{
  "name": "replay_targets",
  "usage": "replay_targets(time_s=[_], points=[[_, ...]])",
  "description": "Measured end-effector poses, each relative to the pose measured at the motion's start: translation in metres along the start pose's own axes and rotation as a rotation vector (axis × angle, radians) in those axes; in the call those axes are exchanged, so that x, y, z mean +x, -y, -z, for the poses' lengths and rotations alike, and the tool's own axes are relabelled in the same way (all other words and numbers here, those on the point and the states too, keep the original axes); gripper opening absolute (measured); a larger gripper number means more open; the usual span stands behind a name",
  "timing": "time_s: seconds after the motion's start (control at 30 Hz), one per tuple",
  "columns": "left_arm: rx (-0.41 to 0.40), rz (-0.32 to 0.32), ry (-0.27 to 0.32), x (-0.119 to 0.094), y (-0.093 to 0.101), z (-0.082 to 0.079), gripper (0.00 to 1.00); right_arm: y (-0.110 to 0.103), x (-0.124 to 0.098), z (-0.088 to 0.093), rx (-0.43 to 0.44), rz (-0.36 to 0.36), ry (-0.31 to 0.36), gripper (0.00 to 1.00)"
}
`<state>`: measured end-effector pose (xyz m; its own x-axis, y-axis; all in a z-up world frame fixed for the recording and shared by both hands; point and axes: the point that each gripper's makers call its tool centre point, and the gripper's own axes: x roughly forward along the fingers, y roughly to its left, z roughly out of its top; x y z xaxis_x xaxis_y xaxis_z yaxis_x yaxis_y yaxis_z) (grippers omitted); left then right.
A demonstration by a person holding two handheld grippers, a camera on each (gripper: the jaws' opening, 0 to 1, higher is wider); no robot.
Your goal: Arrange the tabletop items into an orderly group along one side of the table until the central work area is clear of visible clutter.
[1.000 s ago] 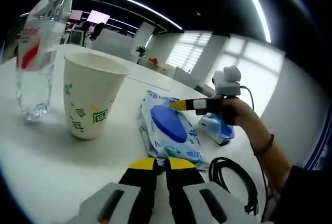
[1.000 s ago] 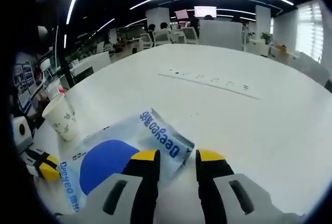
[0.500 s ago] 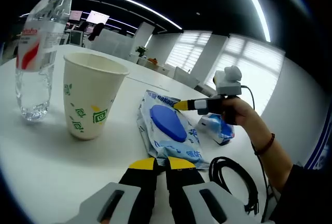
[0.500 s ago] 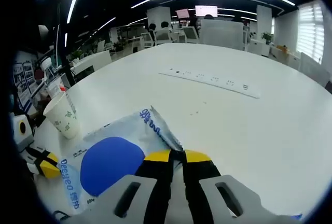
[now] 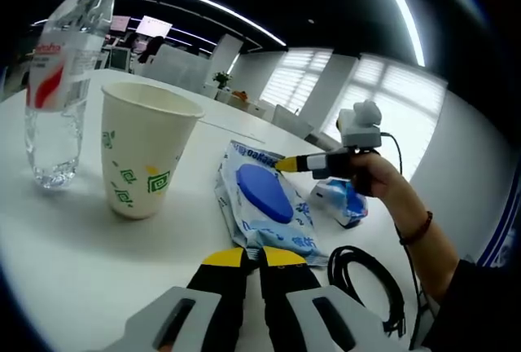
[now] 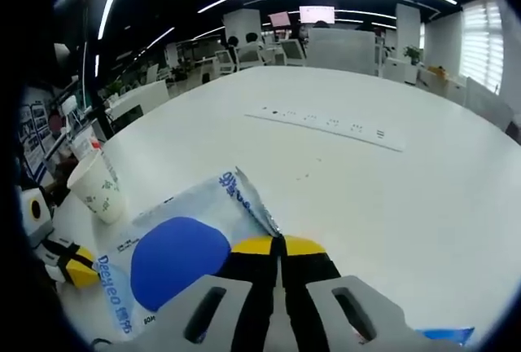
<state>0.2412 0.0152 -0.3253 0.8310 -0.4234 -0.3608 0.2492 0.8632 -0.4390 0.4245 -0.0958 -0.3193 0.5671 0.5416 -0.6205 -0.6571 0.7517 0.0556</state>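
Observation:
A wet-wipes pack [image 5: 262, 197], pale blue with a round blue lid, lies on the white table [image 5: 73, 238]. My right gripper [image 5: 286, 165] reaches in from the right and is shut on the pack's far edge. In the right gripper view, that gripper [image 6: 277, 245] pinches a raised corner of the pack [image 6: 175, 258]. My left gripper [image 5: 255, 256] is shut with nothing seen between its jaws, its tips at the pack's near edge. A paper cup [image 5: 146, 152] and a clear water bottle [image 5: 61, 83] stand to the left. The left gripper [image 6: 63, 262] sits beside the pack.
A small blue packet [image 5: 342, 201] lies beyond the pack, under the person's hand [image 5: 378, 179]. A coiled black cable [image 5: 370, 287] rests at the right. A white power strip [image 6: 326, 120] lies farther out on the table. The cup [image 6: 99, 191] stands at the left.
My right gripper went from open around the pack's corner to shut on it, and the corner now stands slightly raised. The left gripper has stayed in place.

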Motion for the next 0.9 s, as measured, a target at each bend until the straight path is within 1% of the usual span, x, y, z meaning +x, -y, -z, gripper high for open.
replay_targets(time_s=[0.13,0.27,0.47,0.8,0.9], points=[[-0.001,0.007,0.005,0.0,0.001,-0.001,0.03,-0.001,-0.003,-0.001,0.0,0.004,0.007,0.0],[0.017,0.013,0.023,-0.002,0.003,-0.002,0.02,-0.001,-0.004,-0.002,0.016,0.006,0.009,0.0],[-0.001,0.025,0.041,-0.004,0.005,-0.005,0.01,0.0,-0.01,-0.003,0.055,-0.002,0.021,0.0],[-0.021,0.028,0.076,-0.01,0.003,-0.014,0.0,-0.002,-0.017,-0.007,0.077,-0.011,0.031,0.0],[-0.039,0.03,0.089,-0.013,0.002,-0.016,0.0,-0.004,-0.02,-0.006,0.082,-0.014,0.033,0.0]])
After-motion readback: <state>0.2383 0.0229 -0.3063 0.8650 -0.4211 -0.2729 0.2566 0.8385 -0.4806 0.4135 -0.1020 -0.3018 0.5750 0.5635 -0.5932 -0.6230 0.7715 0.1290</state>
